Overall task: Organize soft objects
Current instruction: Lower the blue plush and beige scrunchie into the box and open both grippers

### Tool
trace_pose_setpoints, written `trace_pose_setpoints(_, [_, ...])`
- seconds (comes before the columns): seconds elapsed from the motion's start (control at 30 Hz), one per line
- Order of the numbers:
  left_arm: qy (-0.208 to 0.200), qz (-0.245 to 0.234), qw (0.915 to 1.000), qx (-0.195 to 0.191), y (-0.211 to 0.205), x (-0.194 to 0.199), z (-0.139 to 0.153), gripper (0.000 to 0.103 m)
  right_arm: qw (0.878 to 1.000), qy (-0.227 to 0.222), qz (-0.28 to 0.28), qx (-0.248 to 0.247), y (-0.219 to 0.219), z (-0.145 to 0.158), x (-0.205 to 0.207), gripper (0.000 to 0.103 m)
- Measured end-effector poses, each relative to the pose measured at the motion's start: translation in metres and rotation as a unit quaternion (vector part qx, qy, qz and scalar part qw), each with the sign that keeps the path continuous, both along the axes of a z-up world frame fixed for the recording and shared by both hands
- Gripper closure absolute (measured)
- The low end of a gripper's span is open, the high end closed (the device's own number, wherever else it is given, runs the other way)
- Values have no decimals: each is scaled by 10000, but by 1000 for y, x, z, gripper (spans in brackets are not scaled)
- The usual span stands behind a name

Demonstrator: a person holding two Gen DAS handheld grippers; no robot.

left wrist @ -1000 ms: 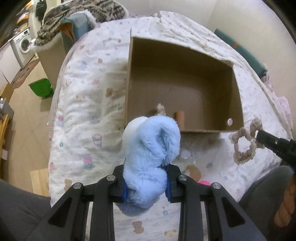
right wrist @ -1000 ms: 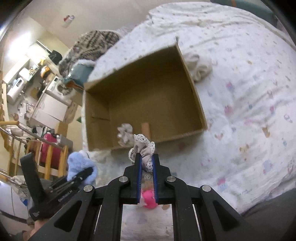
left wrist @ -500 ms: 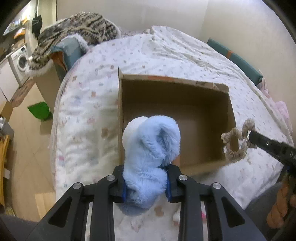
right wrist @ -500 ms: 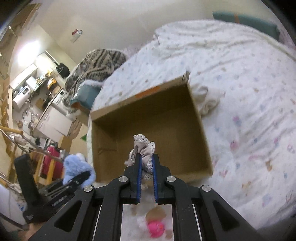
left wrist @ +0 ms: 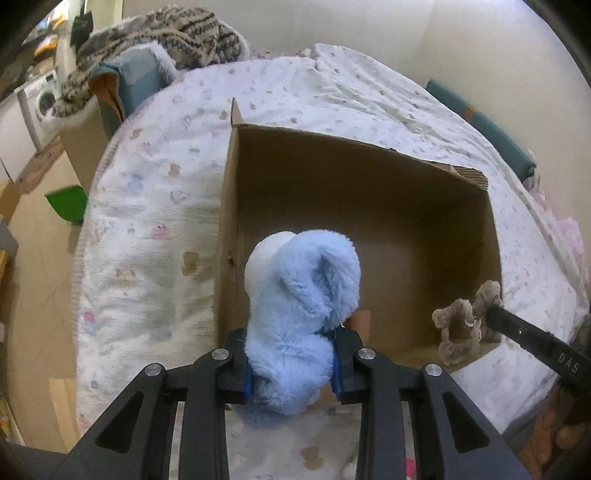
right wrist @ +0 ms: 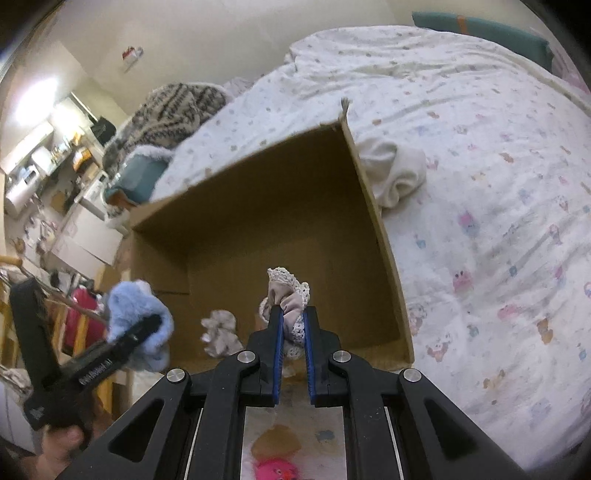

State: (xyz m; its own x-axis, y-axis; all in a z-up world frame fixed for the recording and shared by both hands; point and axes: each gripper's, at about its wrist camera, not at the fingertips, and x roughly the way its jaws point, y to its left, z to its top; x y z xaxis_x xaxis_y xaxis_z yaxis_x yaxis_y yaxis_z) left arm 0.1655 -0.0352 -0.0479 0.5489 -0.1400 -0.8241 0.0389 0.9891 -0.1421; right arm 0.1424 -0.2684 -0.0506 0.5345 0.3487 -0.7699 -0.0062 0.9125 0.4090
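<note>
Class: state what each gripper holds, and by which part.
Left gripper: blue plush, clamped around its lower end. Right gripper: beige lace-edged scrunchie, pinched on one side of its band.

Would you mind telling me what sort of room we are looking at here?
Most likely a small home, a bedroom open to a laundry or kitchen corner: a bed with a cartoon-print quilt, a washing machine at the far left, and a patterned blanket heaped beyond the bed.

both wrist views steeply down, close; shared cardboard box (left wrist: 369, 206)
</note>
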Motion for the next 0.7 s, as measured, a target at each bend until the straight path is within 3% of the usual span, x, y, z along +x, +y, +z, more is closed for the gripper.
trace_pose_setpoints(0.33, [-95,-47,9999,104,-4,-2,-3,73,9988,254,229,-357,17,-15,5,91])
trace_pose_setpoints(0.7, [-142,-74,9999,59,-4,-4,-3,71,9981,333,317,-410,21,-18,6,91])
